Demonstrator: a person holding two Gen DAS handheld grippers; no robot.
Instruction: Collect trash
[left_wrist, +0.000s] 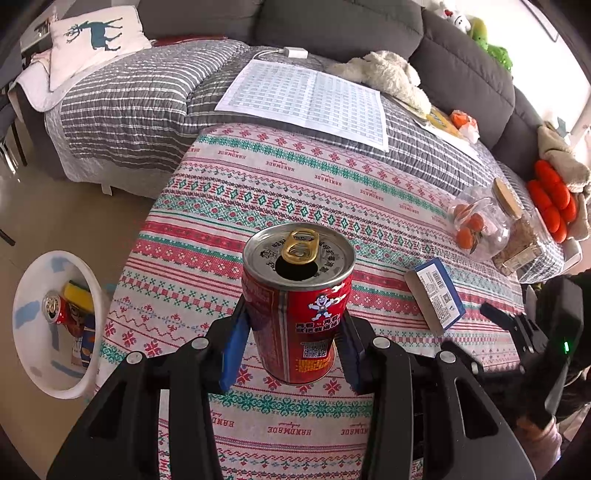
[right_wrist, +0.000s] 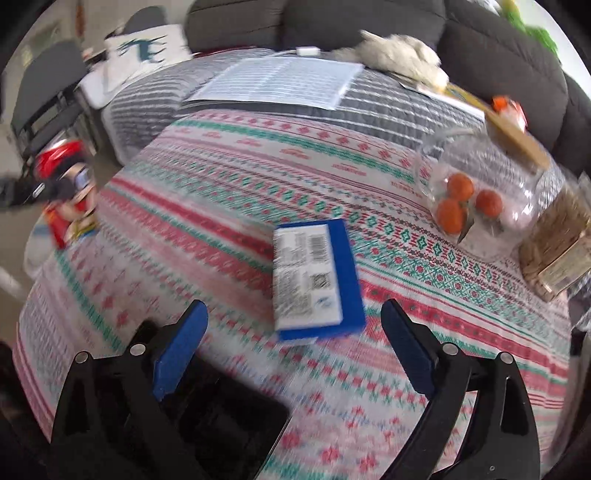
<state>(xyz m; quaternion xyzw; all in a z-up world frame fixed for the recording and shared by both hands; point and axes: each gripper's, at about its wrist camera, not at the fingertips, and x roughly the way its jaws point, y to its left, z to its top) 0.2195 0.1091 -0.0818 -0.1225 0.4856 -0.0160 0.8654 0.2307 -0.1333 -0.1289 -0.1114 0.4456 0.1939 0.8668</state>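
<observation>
My left gripper (left_wrist: 293, 332) is shut on a red drink can (left_wrist: 299, 295) with an open gold pull tab, held upright above the patterned tablecloth (left_wrist: 258, 177). The can also shows blurred at the left of the right wrist view (right_wrist: 66, 192). A blue and white box (right_wrist: 317, 277) lies on the cloth just ahead of my right gripper (right_wrist: 293, 332), which is open and empty with the box between and beyond its fingers. The box also shows in the left wrist view (left_wrist: 436, 299). A white bin (left_wrist: 55, 325) on the floor at left holds another red can and wrappers.
A clear jar (right_wrist: 476, 195) with small oranges lies on its side at right, next to a jar of grain (right_wrist: 557, 251). A printed sheet (left_wrist: 306, 99) and plush toy (left_wrist: 388, 74) lie on the grey striped sofa cover. A black device (right_wrist: 229, 424) lies by the right gripper.
</observation>
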